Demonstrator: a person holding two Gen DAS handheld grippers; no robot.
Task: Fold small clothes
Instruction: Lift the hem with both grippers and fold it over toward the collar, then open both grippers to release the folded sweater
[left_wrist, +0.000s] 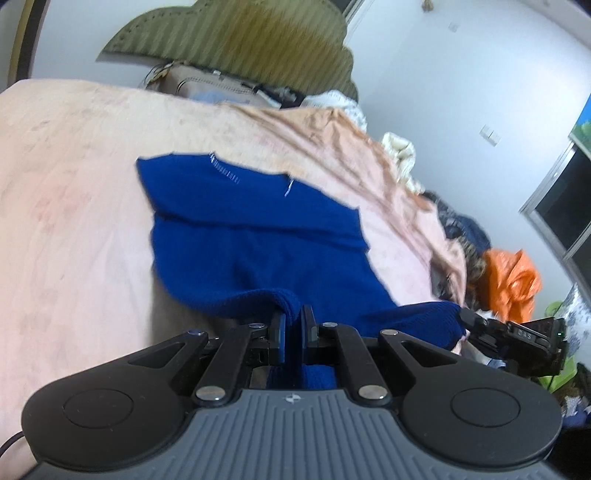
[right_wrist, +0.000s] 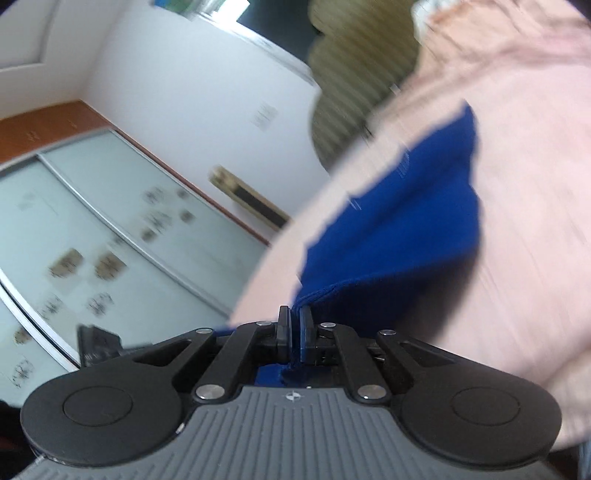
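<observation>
On the bed, spread with a pale pink, creased sheet, a royal-blue knitted garment lies near the middle, its far part flat and its near edge lifted off the sheet. In the left wrist view, the sheet to the left of the garment is bare and faintly stained. The left tool is clenched on a bunched fold of that near edge, blue knit showing between its two black pads and again below them. Further right, the same edge stretches to the right tool, seen only as a dark, partly cut-off body at the bed's right edge; its pads are hard to make out there. Beyond that edge sit a crumpled orange bag and dark heaped cloth, too blurred to tell apart. At the head of the bed, an olive ribbed headboard rises, its top cut off.

The right wrist view is smeared by blur; it shows the right tool clamped on the garment's ribbed hem.
</observation>
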